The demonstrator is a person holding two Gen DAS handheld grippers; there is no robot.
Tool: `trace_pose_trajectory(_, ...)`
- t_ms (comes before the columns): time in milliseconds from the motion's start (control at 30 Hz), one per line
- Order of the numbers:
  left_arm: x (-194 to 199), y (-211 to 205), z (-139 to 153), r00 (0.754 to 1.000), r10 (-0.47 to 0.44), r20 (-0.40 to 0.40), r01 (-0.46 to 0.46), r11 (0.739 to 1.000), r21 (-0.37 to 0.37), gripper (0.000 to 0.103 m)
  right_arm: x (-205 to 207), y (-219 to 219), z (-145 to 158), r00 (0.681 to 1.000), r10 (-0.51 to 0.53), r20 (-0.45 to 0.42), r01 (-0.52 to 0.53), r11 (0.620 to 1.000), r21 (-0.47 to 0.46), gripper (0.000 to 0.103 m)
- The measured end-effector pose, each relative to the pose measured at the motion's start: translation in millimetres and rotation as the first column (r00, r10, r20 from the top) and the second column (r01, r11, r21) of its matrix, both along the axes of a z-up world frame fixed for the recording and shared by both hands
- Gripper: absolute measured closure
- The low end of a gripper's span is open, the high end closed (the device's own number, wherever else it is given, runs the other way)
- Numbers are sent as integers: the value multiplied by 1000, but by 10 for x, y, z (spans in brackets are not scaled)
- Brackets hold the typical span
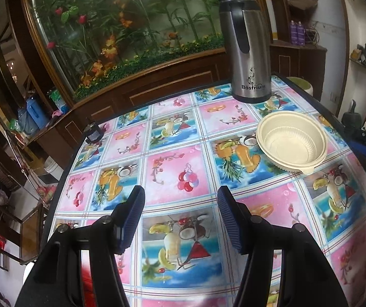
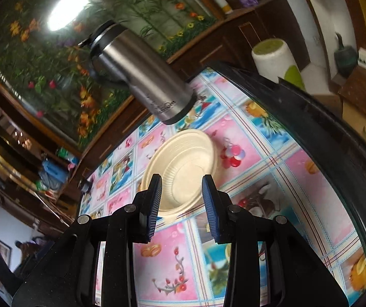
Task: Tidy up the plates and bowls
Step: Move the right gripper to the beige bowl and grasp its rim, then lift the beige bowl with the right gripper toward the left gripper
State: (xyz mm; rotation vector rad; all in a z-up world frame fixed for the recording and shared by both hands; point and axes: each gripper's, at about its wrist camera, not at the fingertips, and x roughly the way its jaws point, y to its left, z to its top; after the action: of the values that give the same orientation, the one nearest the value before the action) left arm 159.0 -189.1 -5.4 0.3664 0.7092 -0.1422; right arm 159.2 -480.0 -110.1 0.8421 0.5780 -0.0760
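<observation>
Resting on patterned table [image 1: 177,133], cream ribbed bowl [image 1: 291,142] (upright, empty)

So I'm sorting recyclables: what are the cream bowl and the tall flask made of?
Cream bowl: seemingly thin moulded plastic or pulp, matte, with ribbed walls and a rim tab. Tall flask: brushed steel, by its sheen, with a black plastic-looking lid and handle.

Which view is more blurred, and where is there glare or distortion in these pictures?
The right wrist view is softer, with motion blur on the steel flask and a bright glare patch on the glass panel. The left wrist view is sharper: the flask's lettering reads and the cream bowl is crisp. Both bend the table edge.
</observation>
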Motion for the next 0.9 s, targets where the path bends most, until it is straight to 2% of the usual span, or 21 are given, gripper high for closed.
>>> trace_pose_trajectory(200,-49,-152,-18,1000,10,-4,-9,1000,12,44,-27,-283,-203,999,-39,-9,40,986,162,71)
trace_pose_trajectory(400,-78,-267,-25,1000,9,2,-9,1000,21,44,22,-396,-274,1000,-22,-10,24,973,229,71)
trace_pose_trajectory(500,-27,-338,-58,1000,11,1,-12,1000,24,44,63,-419,-286,1000,-15,-7,16,975,223,71)
trace_pose_trajectory(700,176,-488,-178,1000,21,-14,-21,999,24,44,147,-393,-240,999,14,39,-20,989,144,71)
trace_pose_trajectory(900,337,-588,-286,999,31,-34,-30,999,10,44,177,-430,-263,999,-3,38,-1,993,114,71)
